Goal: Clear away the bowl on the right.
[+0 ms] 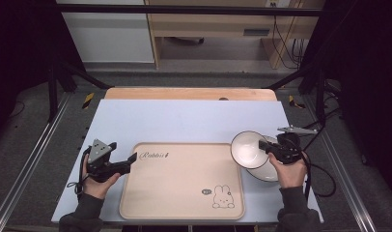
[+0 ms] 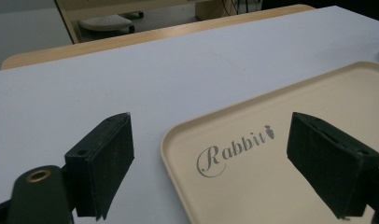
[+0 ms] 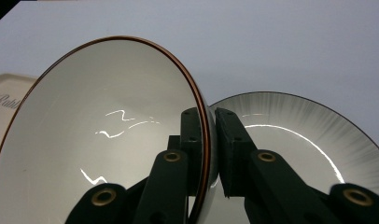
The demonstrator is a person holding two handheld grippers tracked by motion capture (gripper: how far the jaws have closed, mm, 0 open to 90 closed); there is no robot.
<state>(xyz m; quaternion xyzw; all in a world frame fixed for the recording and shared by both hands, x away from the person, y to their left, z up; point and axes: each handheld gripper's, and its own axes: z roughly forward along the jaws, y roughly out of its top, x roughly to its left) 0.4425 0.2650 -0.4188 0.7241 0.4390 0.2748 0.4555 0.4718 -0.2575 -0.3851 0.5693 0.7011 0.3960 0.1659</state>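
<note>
A white bowl (image 1: 248, 148) with a thin brown rim hangs tilted above the table's right side, and my right gripper (image 1: 273, 150) is shut on its rim. In the right gripper view the bowl (image 3: 99, 135) stands on edge, its rim pinched between the two black jaws of the right gripper (image 3: 211, 140). Under and behind it lies a white plate (image 3: 313, 140) with a dark rim, which shows in the high view as the plate (image 1: 266, 173). My left gripper (image 1: 131, 162) rests open at the left edge of the beige tray (image 1: 179, 193), nothing between its jaws (image 2: 211, 158).
The beige tray (image 2: 271, 177) carries the word "Rabbit" and a rabbit drawing (image 1: 222, 197). It lies on a pale blue mat (image 1: 184, 121) over a wooden table. Dark frame posts stand at both sides, and cables hang at the right.
</note>
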